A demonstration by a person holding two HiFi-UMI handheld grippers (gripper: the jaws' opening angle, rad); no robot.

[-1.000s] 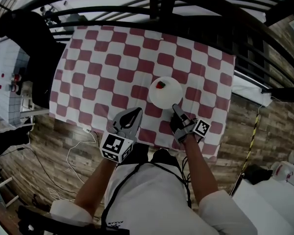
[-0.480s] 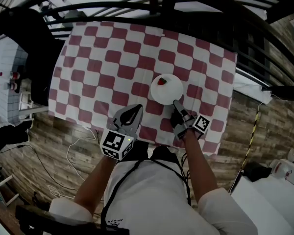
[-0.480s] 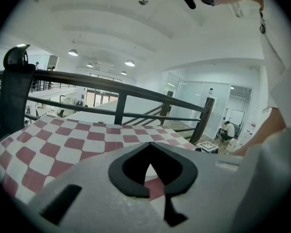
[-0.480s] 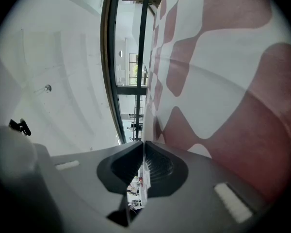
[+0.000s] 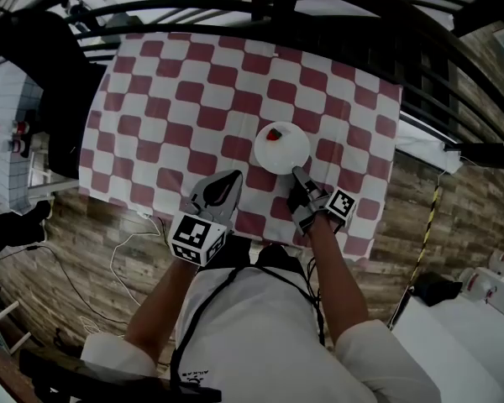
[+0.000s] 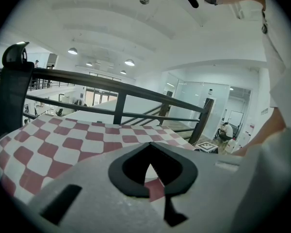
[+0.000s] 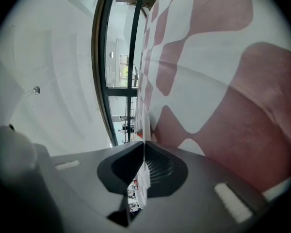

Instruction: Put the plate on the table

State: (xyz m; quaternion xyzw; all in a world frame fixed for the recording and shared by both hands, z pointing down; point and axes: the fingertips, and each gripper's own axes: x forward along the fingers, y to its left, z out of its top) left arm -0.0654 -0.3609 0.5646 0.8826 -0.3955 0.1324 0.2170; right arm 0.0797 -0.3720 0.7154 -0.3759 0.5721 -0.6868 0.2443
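A round white plate (image 5: pixel 281 147) with a small red piece of food (image 5: pixel 273 134) on it sits low over the red-and-white checked tablecloth (image 5: pixel 176 107), near the table's front right. My right gripper (image 5: pixel 299 176) is shut on the plate's near rim. In the right gripper view the plate (image 7: pixel 144 125) shows edge-on as a thin white line pinched in my right gripper (image 7: pixel 144 147). I cannot tell whether the plate touches the cloth. My left gripper (image 5: pixel 233 179) hovers shut and empty over the front edge. In its own view, my left gripper (image 6: pixel 150 145) points across the cloth (image 6: pixel 63 144).
A dark metal railing (image 5: pixel 269 7) runs along the table's far side. A black chair (image 5: pixel 42 65) stands at the left end. White cables (image 5: pixel 130 250) lie on the wooden floor by the front left corner. The cloth's left and far parts hold nothing.
The right gripper and the plate have edged slightly farther over the table. The left gripper has hardly moved.
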